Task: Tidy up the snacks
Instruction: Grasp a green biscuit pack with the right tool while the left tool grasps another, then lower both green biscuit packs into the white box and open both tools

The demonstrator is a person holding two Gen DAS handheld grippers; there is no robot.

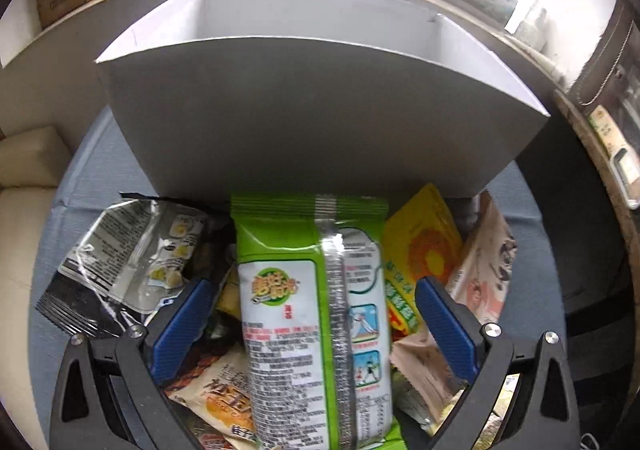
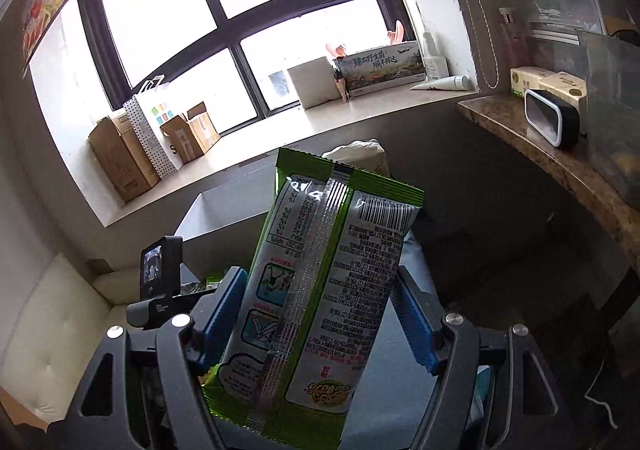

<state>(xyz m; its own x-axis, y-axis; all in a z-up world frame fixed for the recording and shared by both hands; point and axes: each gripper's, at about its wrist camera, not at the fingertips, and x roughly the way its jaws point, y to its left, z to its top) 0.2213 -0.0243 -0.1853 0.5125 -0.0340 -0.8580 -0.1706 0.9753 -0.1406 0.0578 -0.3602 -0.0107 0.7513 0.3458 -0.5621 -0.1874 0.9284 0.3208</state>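
A green and white snack packet [image 1: 312, 314] lies on a pile of snacks, back side up, between the wide-apart blue fingers [image 1: 180, 326] of my left gripper [image 1: 316, 318]. A second green packet [image 2: 320, 290] stands upright between the blue fingers [image 2: 222, 310] of my right gripper [image 2: 320, 314], lifted off the table; both pads press its edges. A grey open cardboard box [image 1: 320, 122] with an inner divider stands just beyond the pile. It shows partly in the right wrist view [image 2: 208, 214].
Around the left packet lie a black-and-silver pouch [image 1: 120, 262], a yellow packet [image 1: 420, 258], a pink-beige packet [image 1: 484, 270] and an orange-brown packet [image 1: 216, 398]. A blue cloth [image 1: 96, 186] covers the table. A window sill [image 2: 280, 138] holds boxes; a stone shelf [image 2: 540, 154] is at right.
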